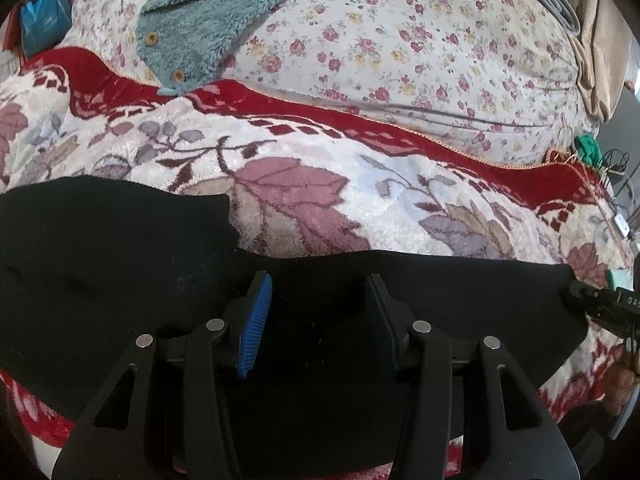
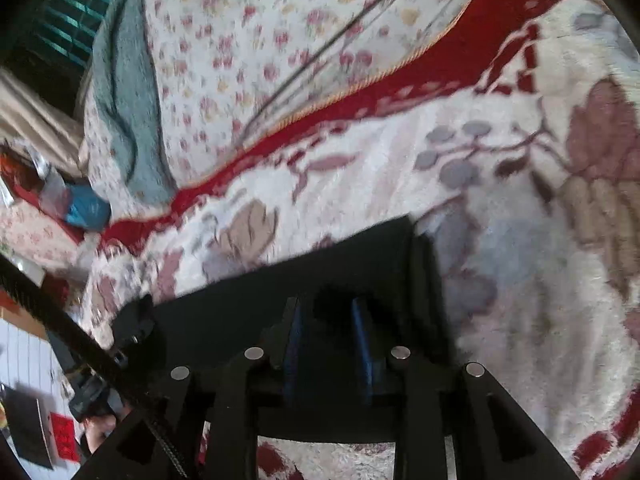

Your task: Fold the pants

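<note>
You are working over a bed that is wearing a plush blanket (image 1: 304, 196) in cream with mauve leaves and a red border. Beyond it a rose-print sheet (image 1: 400, 52) is covering the mattress. A teal fleece garment with wooden buttons (image 1: 208, 20) is lying on that sheet. A beige curtain (image 1: 596, 40) is hanging at the far right. Daylight is falling across the bedding. A blue plastic bag (image 2: 86, 210) is sitting beside the bed.

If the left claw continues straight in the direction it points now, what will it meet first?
Most likely the black pants, which lie directly beneath and ahead of the left claw, between its open fingers. The patterned blanket comes only beyond them. Depth is unclear.
</note>
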Tool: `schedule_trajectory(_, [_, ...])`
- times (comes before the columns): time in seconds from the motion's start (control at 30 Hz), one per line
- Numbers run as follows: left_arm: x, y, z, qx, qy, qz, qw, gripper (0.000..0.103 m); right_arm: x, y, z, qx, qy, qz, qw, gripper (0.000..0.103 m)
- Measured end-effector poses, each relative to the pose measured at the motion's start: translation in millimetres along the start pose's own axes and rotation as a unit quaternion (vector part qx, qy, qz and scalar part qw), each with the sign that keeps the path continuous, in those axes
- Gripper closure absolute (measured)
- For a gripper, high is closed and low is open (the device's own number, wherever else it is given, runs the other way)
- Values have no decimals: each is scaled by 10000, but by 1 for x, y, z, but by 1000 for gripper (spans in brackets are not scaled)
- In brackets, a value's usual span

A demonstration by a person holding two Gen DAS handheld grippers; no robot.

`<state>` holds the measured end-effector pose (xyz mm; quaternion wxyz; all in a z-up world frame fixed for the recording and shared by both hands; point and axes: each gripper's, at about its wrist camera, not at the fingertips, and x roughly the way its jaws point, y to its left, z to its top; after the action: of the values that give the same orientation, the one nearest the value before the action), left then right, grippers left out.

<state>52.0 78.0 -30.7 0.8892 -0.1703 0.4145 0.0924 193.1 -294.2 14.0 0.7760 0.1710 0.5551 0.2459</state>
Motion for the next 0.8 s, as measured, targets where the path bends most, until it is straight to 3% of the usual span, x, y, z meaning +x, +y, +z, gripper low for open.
schedule_trajectory(0.17, [-3,9,0,-290,-31,-310,9991,55,-69,-33,-10,845,-1149,349,9892,69])
schedule_trajectory(0.2, [-3,10,1,-327,-36,-343,9989,55,-77,-42,-13,1064,-1205,459,9859,68])
schedule_trajectory(0.27, [-3,12,1,-380,-31,-390,9985,55,-82,-53,-18,1295,-1069,598,9840,68])
schedule_trajectory(0.37, [-3,12,2,-415,-28,-402,9983,55,-68,-59,-26,1426,-180,433,9887,68])
schedule_trajectory(0.43, [-2,10,2,-364,-30,-339,9988,55,-57,-60,-31,1445,187,308,9888,68])
schedule_trajectory(0.8, [-2,6,-1,-228,-58,-219,9995,55,-38,-72,-36,1699,449,847,9808,66])
